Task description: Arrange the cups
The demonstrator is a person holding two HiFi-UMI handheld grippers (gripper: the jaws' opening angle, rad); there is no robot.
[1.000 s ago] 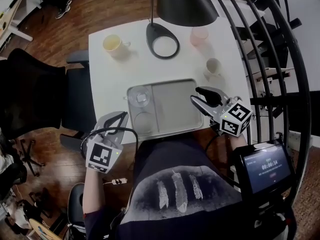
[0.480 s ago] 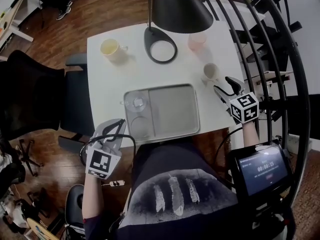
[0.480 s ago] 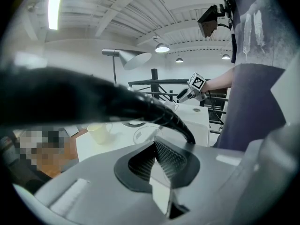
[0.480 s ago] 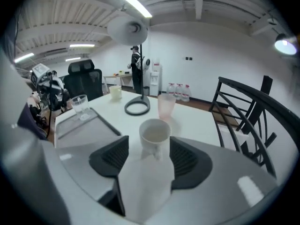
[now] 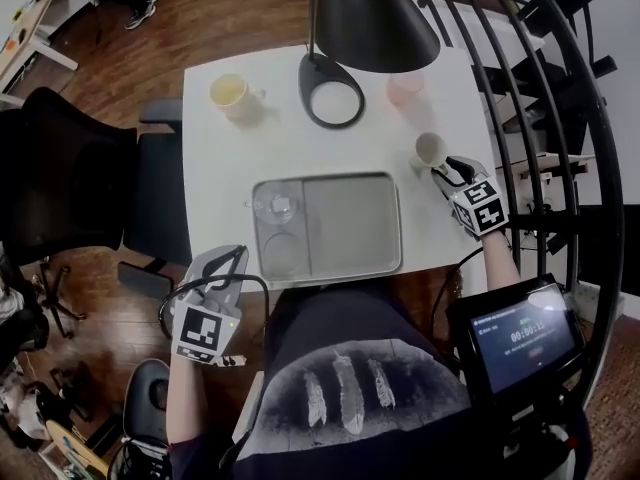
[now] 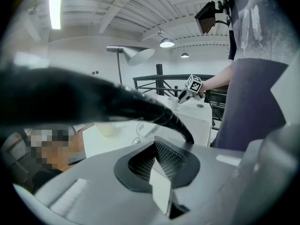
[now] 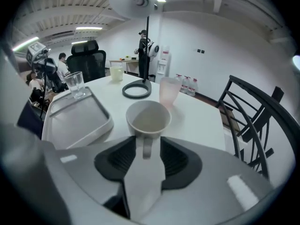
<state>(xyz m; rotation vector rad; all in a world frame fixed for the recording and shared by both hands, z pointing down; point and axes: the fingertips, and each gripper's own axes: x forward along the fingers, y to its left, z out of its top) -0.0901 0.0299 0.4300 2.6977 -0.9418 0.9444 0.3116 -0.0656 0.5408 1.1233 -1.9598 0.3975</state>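
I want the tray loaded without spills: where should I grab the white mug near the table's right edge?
By its handle, from the person's side: the mug stands upright, handle pointing at the right hand-held gripper, whose jaws, just closing, straddle it without touching.

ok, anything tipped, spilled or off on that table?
Nothing stands out. The yellow mug, pink cup and white mug stand upright on the table, and the clear glass stands upright in the tray. No spill or damage is visible.
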